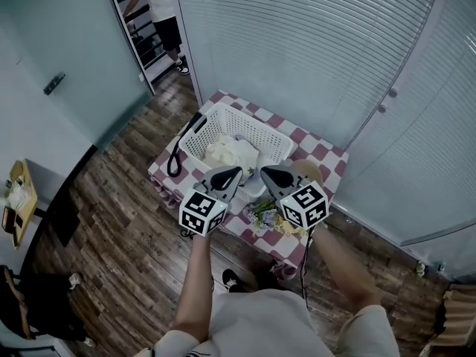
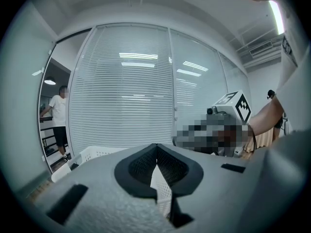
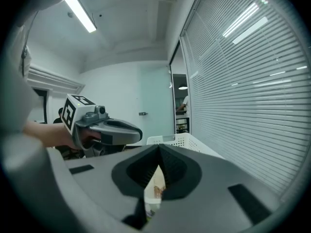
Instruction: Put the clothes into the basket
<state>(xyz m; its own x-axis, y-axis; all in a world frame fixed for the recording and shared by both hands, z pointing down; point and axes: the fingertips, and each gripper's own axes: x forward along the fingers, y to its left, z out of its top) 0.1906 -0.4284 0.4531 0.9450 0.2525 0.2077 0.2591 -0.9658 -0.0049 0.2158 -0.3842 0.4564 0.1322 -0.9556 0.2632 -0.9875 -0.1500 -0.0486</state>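
Note:
A white laundry basket [image 1: 260, 130] stands on a small table with a red-and-white checked cloth [image 1: 321, 154]. Pale clothes [image 1: 232, 153] lie inside it. My left gripper [image 1: 236, 173] is held above the basket's near rim, jaws shut with nothing between them. My right gripper [image 1: 265, 172] hangs beside it, tips close to the left one's, also shut and empty. In the left gripper view the basket [image 2: 95, 154] shows low left past my left gripper [image 2: 156, 152]. The right gripper view has the basket [image 3: 180, 141] behind my right gripper [image 3: 159, 153].
A bunch of flowers [image 1: 268, 218] lies on the table's near edge under my right gripper. A black strap [image 1: 178, 151] hangs off the basket's left end. Slatted glass walls [image 1: 312, 43] close the far side. A person [image 1: 160, 10] stands in the doorway at top left.

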